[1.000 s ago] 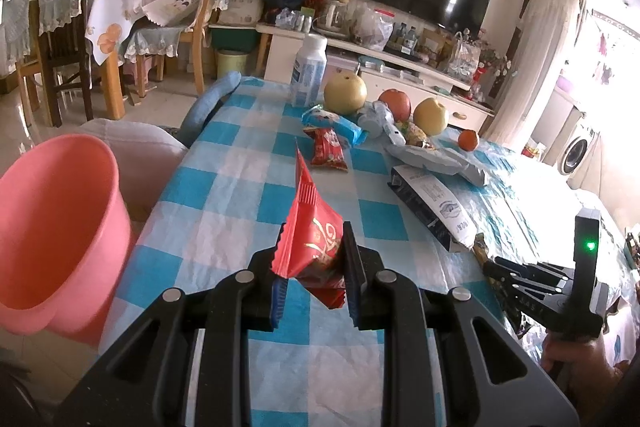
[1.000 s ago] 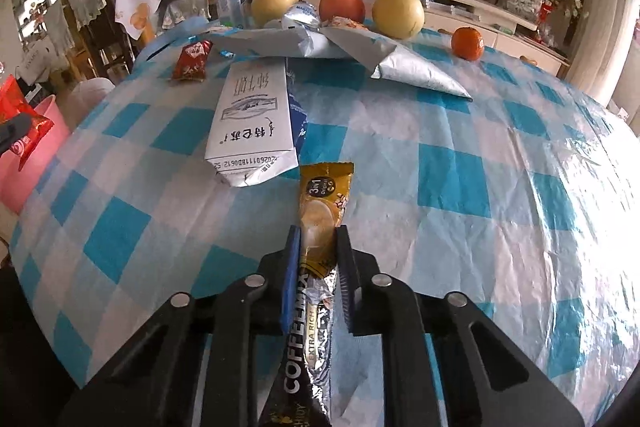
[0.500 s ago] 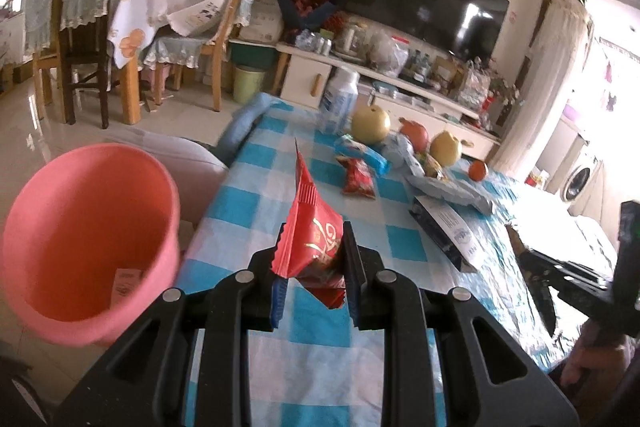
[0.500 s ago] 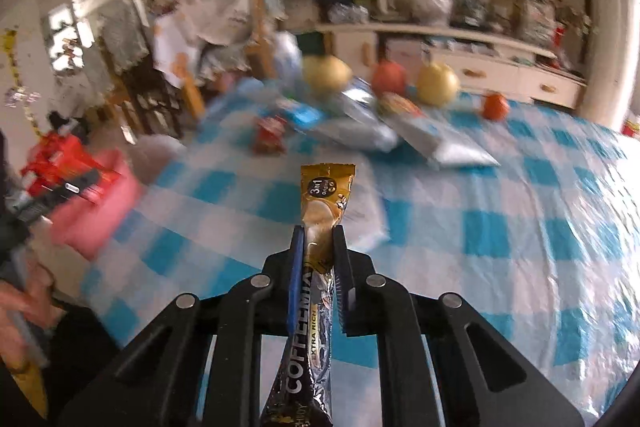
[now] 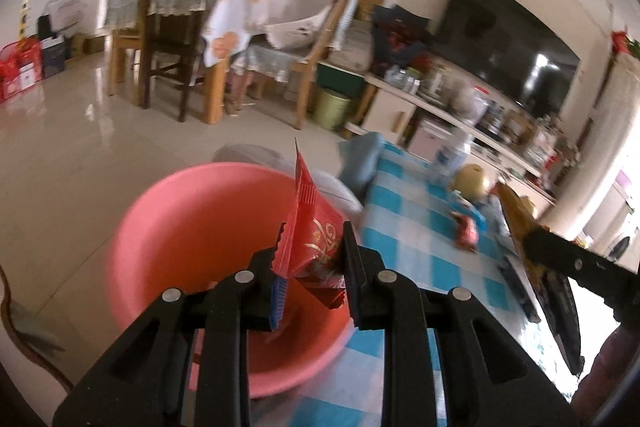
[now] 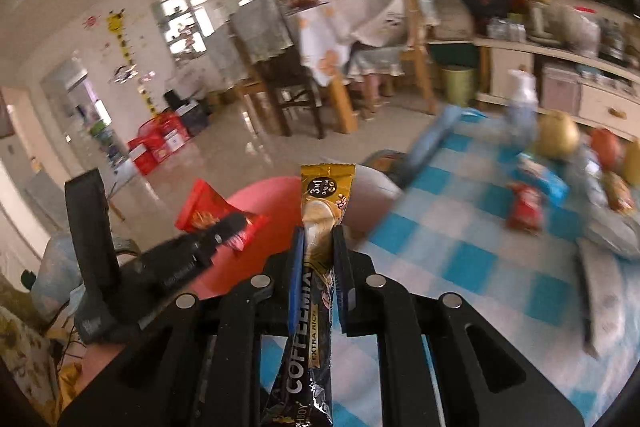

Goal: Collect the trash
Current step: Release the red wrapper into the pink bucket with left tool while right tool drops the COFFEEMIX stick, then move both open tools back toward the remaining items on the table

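checked tablecloth [image 5: 404, 227], tiled floor [image 5: 80, 147]; left jaws grip red wrapper [image 5: 316, 239], right jaws grip coffee sachet [image 6: 320, 211].

A glossy, crinkled foil-like film is seen on the red snack wrapper [image 5: 316, 239], with gold print catching the light. The coffee-mix sachet [image 6: 316, 267] is likewise made of shiny printed foil, gold at the top and dark lower down. Matt black plastic forms the left gripper [image 5: 310, 267] and the right gripper [image 6: 318, 259], with small bright metal pins set into the arms. The pink bin [image 5: 180, 247] appears as smooth plastic with a dull sheen. The table is covered by a blue-and-white checked cloth [image 5: 404, 231], slightly wrinkled. The floor [image 5: 80, 147] is tiled and highly polished, reflecting chair legs of varnished wood.
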Demonstrator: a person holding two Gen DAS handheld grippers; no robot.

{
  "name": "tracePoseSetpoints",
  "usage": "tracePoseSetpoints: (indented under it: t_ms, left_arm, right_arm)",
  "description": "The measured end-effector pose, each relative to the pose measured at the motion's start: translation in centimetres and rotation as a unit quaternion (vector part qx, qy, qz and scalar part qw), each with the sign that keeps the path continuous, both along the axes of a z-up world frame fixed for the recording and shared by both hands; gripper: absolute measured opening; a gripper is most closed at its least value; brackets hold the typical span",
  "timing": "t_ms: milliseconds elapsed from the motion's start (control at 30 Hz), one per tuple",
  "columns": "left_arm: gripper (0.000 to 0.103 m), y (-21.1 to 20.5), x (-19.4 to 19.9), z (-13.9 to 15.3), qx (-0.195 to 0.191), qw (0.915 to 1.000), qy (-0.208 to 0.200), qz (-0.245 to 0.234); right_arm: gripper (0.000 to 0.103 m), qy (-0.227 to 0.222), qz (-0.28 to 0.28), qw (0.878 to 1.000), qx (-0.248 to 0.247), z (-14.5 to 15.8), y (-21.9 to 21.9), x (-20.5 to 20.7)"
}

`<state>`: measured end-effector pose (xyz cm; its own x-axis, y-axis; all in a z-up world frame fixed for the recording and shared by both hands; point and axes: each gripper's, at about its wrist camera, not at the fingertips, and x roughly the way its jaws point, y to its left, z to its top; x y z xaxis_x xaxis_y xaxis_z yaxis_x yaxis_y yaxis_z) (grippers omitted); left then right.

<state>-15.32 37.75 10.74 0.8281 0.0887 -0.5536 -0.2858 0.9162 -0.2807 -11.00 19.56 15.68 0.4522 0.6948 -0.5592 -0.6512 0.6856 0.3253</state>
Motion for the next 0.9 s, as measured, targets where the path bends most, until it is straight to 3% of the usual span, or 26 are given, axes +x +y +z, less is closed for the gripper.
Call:
tracePoseSetpoints:
  t_ms: [200,433,500,533,567,600,733,767,900]
  left_arm:
    - [0.026,3.1,0.4,-0.9,-0.004,0.9997,0.012,0.02]
    - [0.026,4.4,1.6,-2.1,-0.003,0.9994,0.029,0.018]
    - [0.03,4.7,2.0,-2.5,0.001,0.9991,0.037,0.022]
    - [0.044,4.8,2.2,-2.7,0.003,0.9987,0.044,0.026]
    - [0.058,5.0,2.3,-2.9,0.005,0.9983,0.05,0.031]
    - [0.061,5.2,2.4,-3.2,0.007,0.9978,0.055,0.036]
    - [0.067,5.7,2.4,-3.9,0.015,0.9963,0.073,0.042]
    - [0.068,5.8,2.4,-3.9,0.016,0.9961,0.074,0.044]
    - [0.071,5.1,1.8,-3.3,0.032,0.9964,0.066,0.043]
  right_arm:
    - [0.015,0.004,0.029,1.0,0.006,0.0,6.5,2.1]
    - [0.017,0.002,0.047,0.999,0.003,-1.3,11.6,3.6]
    - [0.019,0.009,0.05,0.999,0.005,-2.1,12.5,4.1]
    - [0.023,0.015,0.048,0.999,0.007,-2.6,12.7,4.4]
    - [0.038,0.017,0.046,0.999,0.008,-2.9,12.7,4.7]
    - [0.053,0.019,0.035,0.999,0.008,-3.2,12.5,4.8]
    - [0.073,0.005,0.011,1.0,0.009,-3.6,10.6,4.3]
    - [0.083,-0.001,0.0,1.0,0.004,-3.7,10.0,4.2]
    - [0.088,-0.022,-0.021,1.0,-0.006,-3.8,7.2,3.0]
